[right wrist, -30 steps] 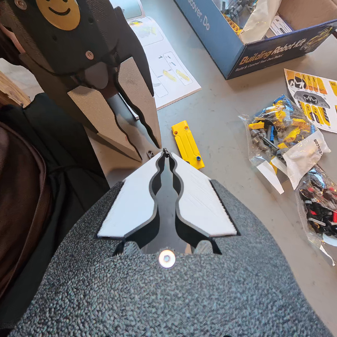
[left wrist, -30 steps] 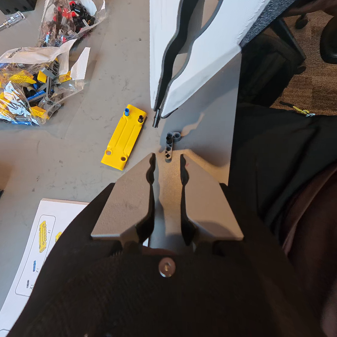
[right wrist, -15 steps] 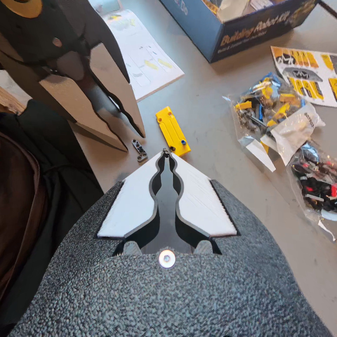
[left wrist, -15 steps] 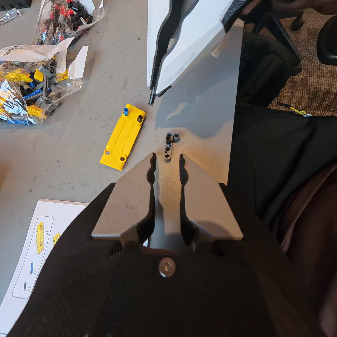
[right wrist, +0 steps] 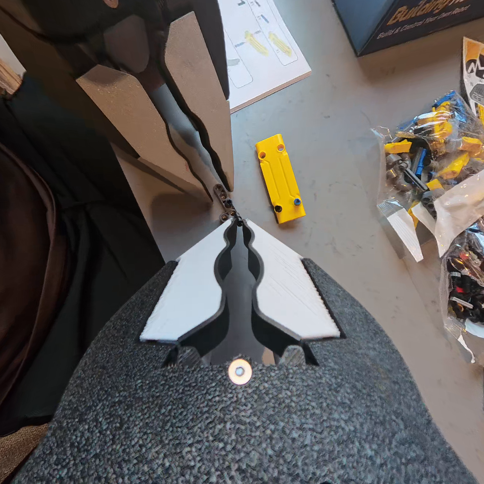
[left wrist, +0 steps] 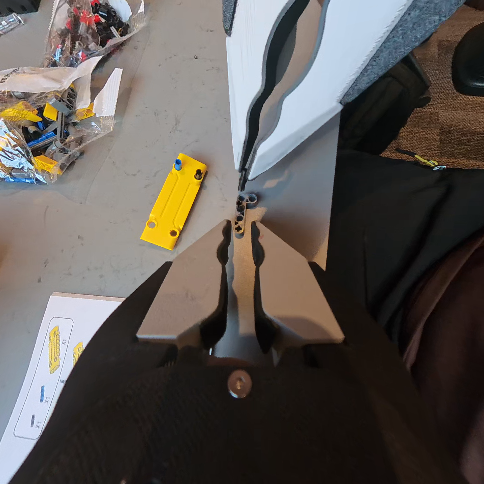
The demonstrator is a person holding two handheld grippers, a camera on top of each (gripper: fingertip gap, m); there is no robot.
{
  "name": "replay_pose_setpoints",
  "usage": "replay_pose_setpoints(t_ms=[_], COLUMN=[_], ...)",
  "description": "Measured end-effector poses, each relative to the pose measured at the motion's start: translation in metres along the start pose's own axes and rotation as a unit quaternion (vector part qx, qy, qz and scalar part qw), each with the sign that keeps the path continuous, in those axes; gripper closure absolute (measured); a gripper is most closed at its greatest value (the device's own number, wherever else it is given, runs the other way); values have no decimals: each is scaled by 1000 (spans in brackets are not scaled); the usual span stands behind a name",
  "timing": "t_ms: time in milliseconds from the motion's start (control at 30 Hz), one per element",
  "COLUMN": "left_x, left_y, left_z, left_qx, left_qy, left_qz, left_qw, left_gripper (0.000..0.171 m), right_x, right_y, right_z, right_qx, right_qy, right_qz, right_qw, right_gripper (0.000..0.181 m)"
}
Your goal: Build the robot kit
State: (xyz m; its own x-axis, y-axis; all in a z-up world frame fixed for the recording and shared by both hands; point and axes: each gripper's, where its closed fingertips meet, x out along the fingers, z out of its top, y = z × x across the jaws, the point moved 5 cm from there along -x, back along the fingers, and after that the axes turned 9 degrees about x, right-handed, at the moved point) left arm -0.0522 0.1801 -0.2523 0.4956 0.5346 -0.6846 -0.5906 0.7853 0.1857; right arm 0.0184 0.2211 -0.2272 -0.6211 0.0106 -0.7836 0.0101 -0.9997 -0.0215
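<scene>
One grey bench [left wrist: 110, 248] carries one blue box [right wrist: 408, 23], one booklet [right wrist: 264, 52] and two bags [left wrist: 39, 125] of parts. One yellow plate [left wrist: 174, 200] lies flat, with one blue peg [left wrist: 178, 165] and one black peg [left wrist: 198, 174] in two of its four corner holes. Two tongs meet over one small grey L-beam [left wrist: 242, 212] near the bench edge: the left tongs [left wrist: 239, 225] stand released, tips flanking the beam's end; the right tongs [right wrist: 238, 222] are clenched on one black pin [right wrist: 238, 219], just above the beam's corner.
</scene>
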Motion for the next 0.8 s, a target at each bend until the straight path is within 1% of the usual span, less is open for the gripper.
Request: replay_pose_setpoints(t_ms=[100, 367, 800], left_x=[0, 0, 0], left_y=[0, -1, -1], left_z=[0, 0, 0], left_qx=[4, 5, 5], left_qy=[1, 0, 0], left_qz=[3, 2, 1], left_qw=[1000, 1000, 1000], left_gripper=[161, 162, 162], right_x=[-1, 0, 0], right_y=[3, -3, -5], right_z=[2, -1, -3], right_qx=[-5, 18, 20], right_qy=[-6, -24, -27], right_qz=[1, -2, -6], right_qw=[1000, 1000, 999], right_gripper=[177, 177, 176])
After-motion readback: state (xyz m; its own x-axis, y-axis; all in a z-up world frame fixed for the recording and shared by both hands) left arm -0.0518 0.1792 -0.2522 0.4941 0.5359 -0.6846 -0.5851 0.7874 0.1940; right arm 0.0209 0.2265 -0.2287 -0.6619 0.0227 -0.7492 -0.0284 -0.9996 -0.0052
